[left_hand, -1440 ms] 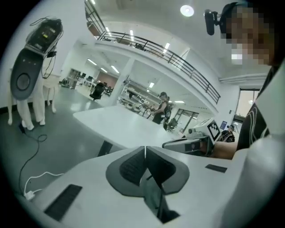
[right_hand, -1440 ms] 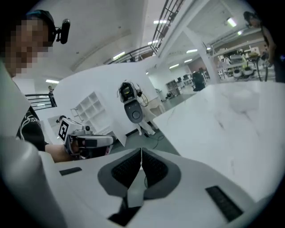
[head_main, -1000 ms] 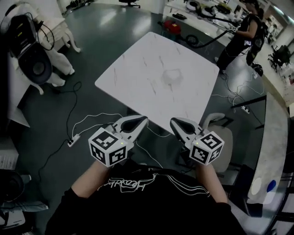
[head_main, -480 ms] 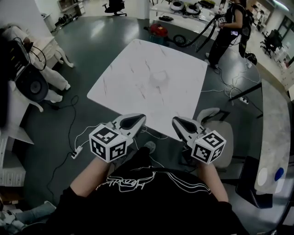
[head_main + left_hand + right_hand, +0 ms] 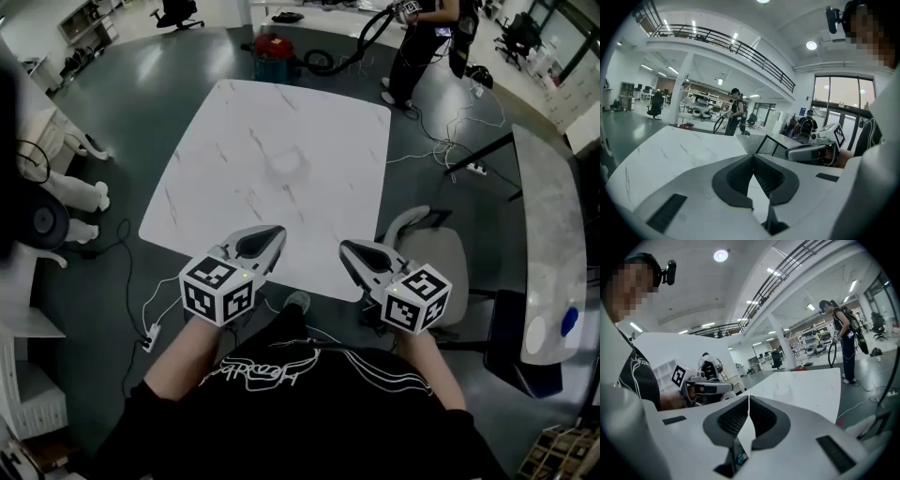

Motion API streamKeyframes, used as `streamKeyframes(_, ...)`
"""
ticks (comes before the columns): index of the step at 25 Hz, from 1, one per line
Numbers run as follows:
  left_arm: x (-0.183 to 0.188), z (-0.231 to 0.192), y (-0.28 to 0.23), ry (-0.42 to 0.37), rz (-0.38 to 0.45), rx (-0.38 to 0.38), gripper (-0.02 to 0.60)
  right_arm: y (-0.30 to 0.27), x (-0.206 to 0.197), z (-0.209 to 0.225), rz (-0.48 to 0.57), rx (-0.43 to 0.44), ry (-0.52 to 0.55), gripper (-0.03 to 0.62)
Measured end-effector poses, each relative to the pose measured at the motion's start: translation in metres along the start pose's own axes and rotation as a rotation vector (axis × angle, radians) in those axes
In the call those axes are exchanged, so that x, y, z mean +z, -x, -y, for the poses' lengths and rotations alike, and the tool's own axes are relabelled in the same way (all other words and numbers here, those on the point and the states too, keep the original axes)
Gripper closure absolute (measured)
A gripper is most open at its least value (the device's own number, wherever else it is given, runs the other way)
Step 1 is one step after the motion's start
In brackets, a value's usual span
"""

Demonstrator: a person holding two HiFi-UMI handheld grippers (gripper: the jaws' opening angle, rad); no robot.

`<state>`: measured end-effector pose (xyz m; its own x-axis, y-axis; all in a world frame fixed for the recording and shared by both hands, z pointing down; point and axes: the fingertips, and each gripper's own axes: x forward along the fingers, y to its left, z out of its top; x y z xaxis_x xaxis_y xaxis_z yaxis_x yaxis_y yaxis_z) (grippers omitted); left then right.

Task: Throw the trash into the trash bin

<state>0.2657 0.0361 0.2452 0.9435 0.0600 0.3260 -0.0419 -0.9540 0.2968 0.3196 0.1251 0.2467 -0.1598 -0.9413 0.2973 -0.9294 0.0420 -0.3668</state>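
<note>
Head view: left gripper [image 5: 277, 232] and right gripper [image 5: 346, 247], both clenched on nothing, hover at the white marble table's [image 5: 328, 122] near edge.

L tongs [image 5: 270, 234] & R tongs [image 5: 351, 251] side by side, both closed, empty, aimed fwd.

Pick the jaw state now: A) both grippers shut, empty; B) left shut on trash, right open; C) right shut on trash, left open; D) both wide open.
A: the left gripper and the right gripper each show jaw tips meeting in their own views, with nothing between them.
</note>
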Motion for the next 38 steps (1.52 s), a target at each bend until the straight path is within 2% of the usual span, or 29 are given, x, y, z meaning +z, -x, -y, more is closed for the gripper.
streamKeyframes(4, 0.004, -0.030, -0.032, 0.008, -0.039, -0.013, 0.575, -0.019, 0.002, 0.030, -0.011, -0.032, -0.045, 0.562)
streamKeyframes(11, -0.002, -0.076, -0.074, -0.033, -0.118, -0.027, 0.571, -0.060, 0.000, 0.068, -0.057, -0.056, -0.107, 0.562)
streamKeyframes(15, -0.011, -0.102, -0.095, -0.032, -0.181, -0.045, 0.497, -0.080, 0.001, 0.087, -0.072, -0.070, -0.137, 0.562)
streamKeyframes(20, -0.022, -0.130, -0.120, -0.095, -0.264, -0.046, 0.421, -0.100, -0.004, 0.107, -0.091, -0.082, -0.179, 0.562)
streamKeyframes(26, -0.039, -0.153, -0.155, -0.193, -0.369, -0.060, 0.416, -0.110, -0.009, 0.133, -0.103, -0.114, -0.222, 0.562)
streamKeyframes(33, -0.065, -0.171, -0.179, -0.227, -0.477, -0.062, 0.417, -0.114, -0.015, 0.155, -0.109, -0.148, -0.275, 0.562)
streamKeyframes(38, -0.089, -0.179, -0.186, -0.305, -0.555, -0.046, 0.417, -0.112, -0.020, 0.160, -0.115, -0.155, -0.293, 0.562)
